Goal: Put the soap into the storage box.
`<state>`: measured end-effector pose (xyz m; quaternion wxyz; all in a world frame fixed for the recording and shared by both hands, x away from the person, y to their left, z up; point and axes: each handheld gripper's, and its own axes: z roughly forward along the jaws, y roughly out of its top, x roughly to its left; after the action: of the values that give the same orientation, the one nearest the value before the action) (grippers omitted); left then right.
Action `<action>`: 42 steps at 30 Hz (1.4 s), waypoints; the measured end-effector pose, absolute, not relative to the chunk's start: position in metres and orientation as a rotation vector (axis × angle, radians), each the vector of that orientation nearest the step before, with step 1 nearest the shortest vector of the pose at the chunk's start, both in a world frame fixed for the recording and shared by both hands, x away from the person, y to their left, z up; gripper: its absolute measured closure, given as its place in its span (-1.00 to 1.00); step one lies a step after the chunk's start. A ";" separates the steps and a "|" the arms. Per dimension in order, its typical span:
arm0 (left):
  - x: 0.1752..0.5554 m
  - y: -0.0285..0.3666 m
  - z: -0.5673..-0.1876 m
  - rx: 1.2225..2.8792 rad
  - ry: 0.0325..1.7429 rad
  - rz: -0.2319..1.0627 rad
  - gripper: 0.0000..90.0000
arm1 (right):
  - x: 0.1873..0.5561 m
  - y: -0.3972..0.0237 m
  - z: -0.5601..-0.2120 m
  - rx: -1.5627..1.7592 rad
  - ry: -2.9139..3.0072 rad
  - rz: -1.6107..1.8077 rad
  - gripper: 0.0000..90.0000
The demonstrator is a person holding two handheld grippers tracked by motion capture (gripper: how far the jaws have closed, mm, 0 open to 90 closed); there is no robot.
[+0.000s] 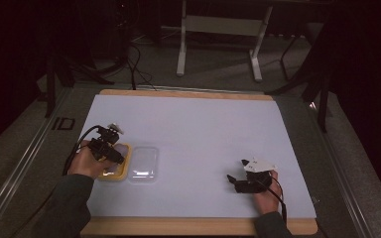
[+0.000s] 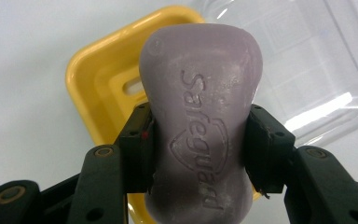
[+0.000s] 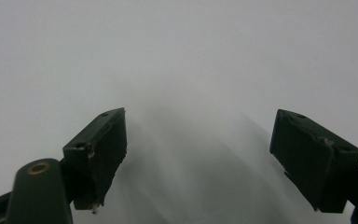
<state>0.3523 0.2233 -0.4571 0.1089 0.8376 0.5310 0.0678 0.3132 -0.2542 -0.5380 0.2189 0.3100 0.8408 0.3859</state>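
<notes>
Now: left claw (image 2: 198, 154) pinching purple soap bar (image 2: 200, 116) just above yellow dish (image 2: 91, 88), near-left of desk (image 1: 203, 129); clear lid (image 2: 303, 60) beside. Right claw (image 3: 198, 158) spread, idle. Soap not yet set down; lid still off.

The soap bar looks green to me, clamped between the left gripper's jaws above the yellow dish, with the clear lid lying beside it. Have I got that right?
Not quite: the soap bar is pale purple, not green, as the left gripper view shows. The rest holds: the left gripper clamps it above the yellow dish, and the clear lid lies beside the dish.
</notes>
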 end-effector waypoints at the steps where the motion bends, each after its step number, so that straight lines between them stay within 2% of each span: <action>1: 0.352 0.225 -0.459 2.451 1.576 0.197 0.11 | 0.313 -0.254 -0.538 0.858 2.328 1.068 -0.59; 24: 0.364 0.233 -0.490 2.376 1.745 0.147 0.10 | 0.313 -0.253 -0.538 0.854 2.334 1.055 -0.60; 32: 0.363 0.238 -0.483 2.344 1.726 0.127 -0.01 | 0.313 -0.252 -0.539 0.846 2.338 1.044 -0.59; 42: 0.357 0.231 -0.468 2.366 1.654 0.194 -0.07 | 0.313 -0.252 -0.539 0.842 2.342 1.038 -0.59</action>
<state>0.3574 0.2305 -0.4679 0.1238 0.8114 0.5673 0.0666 0.3133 -0.2518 -0.5387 0.2206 0.3045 0.8472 0.3754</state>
